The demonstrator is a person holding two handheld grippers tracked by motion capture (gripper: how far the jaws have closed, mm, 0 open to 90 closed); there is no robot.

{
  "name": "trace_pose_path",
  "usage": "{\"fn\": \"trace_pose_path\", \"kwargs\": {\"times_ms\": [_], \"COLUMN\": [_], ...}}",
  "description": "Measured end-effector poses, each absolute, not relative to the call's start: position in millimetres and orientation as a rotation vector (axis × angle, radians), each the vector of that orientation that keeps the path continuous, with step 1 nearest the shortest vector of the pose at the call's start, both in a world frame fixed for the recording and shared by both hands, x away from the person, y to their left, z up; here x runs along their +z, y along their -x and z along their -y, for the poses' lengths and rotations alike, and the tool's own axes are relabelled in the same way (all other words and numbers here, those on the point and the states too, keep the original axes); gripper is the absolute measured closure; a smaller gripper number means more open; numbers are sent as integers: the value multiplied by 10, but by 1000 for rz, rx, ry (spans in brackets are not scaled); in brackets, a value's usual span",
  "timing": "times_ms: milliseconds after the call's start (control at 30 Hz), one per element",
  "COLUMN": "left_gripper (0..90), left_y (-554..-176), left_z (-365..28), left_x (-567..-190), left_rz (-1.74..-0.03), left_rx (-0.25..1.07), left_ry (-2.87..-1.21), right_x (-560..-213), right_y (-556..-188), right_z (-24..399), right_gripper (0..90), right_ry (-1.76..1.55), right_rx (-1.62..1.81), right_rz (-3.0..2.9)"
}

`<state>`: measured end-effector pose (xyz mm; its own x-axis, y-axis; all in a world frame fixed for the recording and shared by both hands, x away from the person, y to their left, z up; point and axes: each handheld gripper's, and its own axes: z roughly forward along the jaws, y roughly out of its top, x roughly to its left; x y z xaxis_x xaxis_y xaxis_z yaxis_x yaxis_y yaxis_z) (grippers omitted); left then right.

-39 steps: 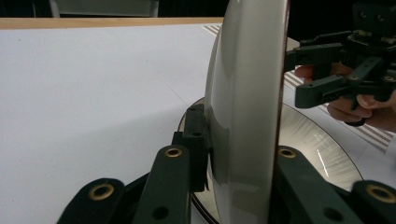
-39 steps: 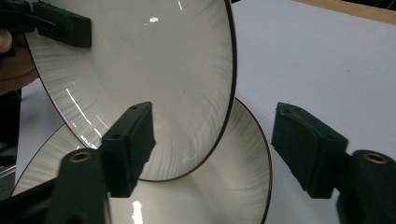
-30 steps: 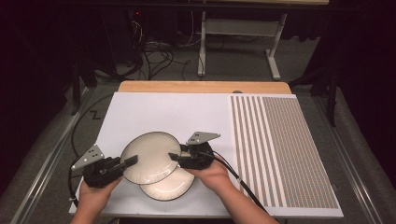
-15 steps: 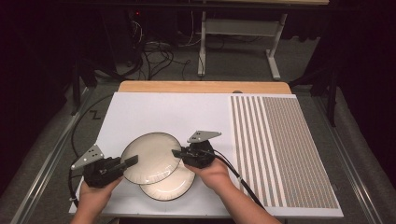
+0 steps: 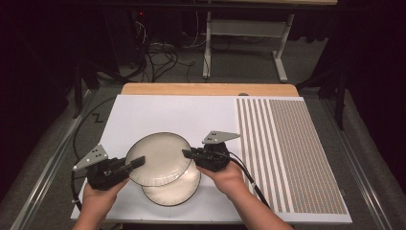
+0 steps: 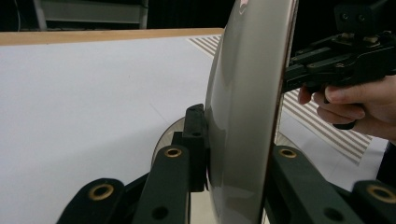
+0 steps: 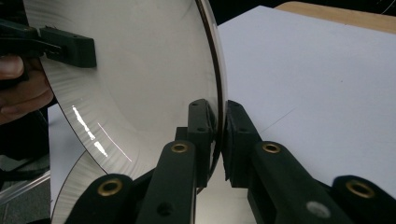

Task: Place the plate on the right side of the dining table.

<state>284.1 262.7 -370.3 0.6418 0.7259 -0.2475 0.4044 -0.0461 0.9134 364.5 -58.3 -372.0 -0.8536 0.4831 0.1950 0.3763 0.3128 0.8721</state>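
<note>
Upper plate [image 5: 160, 158] held level above the near-left part of the white sheet [image 5: 167, 115], overlapping a second plate [image 5: 179, 190] that lies flat on the sheet beneath it, close to the near edge. Both cream, dark-rimmed, shallow.

Left gripper [image 5: 136, 162] is clenched on the upper plate's left rim; in the left gripper view the rim [image 6: 243, 116] sits pinched between the jaws. Right gripper [image 5: 187, 153] has just been closing and now grasps the opposite rim, pads pressed either side of the edge [image 7: 215, 116].

Judgement: opposite-rim grips keep the plate balanced and level, and clear of the lower one, likely to unstack it.

Striped mat [image 5: 287, 153] covers the sheet's right side, well apart from the plates. Wooden table edge [image 5: 206, 89] shows along the far side.
</note>
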Motion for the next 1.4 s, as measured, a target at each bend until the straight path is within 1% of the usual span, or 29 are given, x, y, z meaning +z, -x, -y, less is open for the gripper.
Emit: {"fn": "trace_pose_path", "kwargs": {"times_ms": [300,767,1067,1400], "left_gripper": [759,754,754,752], "left_y": [-2933,-3045,-3183,-3345], "left_z": [-2372,-1734,-1234,-694], "left_x": [-3567,-3384,-3381,-3419], "left_rz": [-906,-825,-778,-781], "left_rx": [321,280,234,163], "left_ry": [-1692,-1755,-1782,-1851], "right_x": [-3553,-3339,-3326,-3458], "right_y": [-3611,-3421,-3348,-3306], "right_z": [859,1514,2024,2555], "right_gripper": [864,866,866,863], "right_ry": [-803,-836,-889,-1007], "right_rx": [1599,1550,1527,1525], "right_rz": [-2411,-2313,-2260,-2197]}}
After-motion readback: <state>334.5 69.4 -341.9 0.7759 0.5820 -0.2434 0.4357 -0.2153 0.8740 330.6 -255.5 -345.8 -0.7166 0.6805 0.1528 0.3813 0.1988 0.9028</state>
